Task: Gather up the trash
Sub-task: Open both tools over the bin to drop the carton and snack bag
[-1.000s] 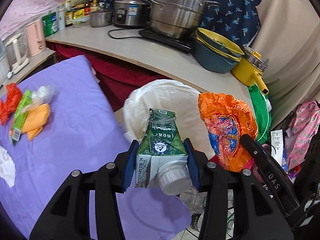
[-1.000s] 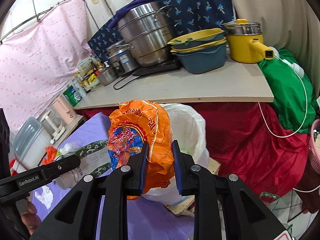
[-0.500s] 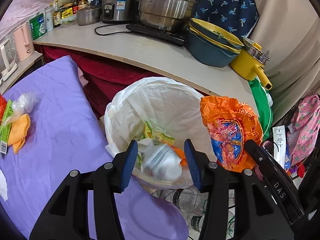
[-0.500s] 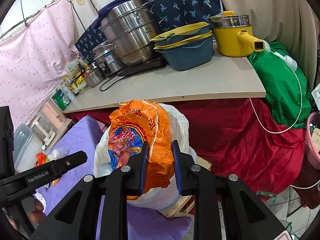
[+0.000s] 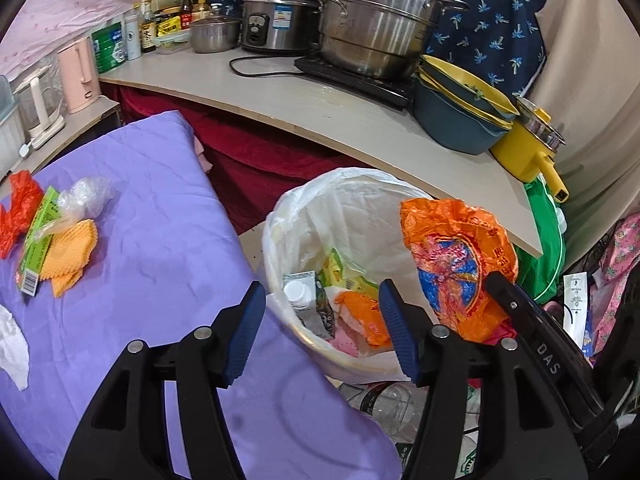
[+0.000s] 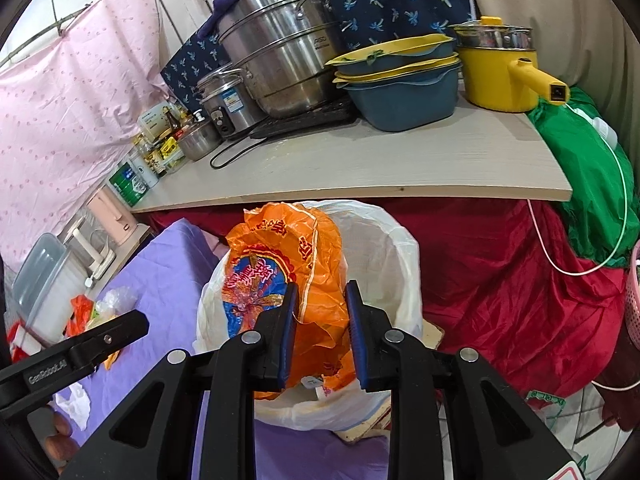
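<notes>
A bin lined with a white bag (image 5: 352, 200) stands beside the purple table (image 5: 160, 208). The green milk carton (image 5: 308, 304) lies inside it among other wrappers. My left gripper (image 5: 322, 336) is open and empty, just above the bin's near rim. My right gripper (image 6: 320, 332) is shut on a crumpled orange snack bag (image 6: 280, 272), held over the bin (image 6: 384, 240); the snack bag also shows in the left wrist view (image 5: 456, 264). Loose trash remains on the table: an orange wrapper (image 5: 20, 204), a green box (image 5: 36, 240), a clear plastic bag (image 5: 86, 200), yellow foam netting (image 5: 72, 256) and white tissue (image 5: 12, 344).
A wooden counter (image 5: 360, 120) behind the bin carries steel pots (image 5: 376, 28), a rice cooker, stacked basins (image 5: 460, 116), a yellow pot (image 5: 528, 148) and bottles. Red cloth (image 6: 500, 280) hangs below it. Empty plastic bottles (image 5: 384, 400) lie on the floor by the bin.
My left gripper opened and let go of the milk carton, which dropped into the bin. Both grippers moved closer over the bin; the right still holds the snack bag.
</notes>
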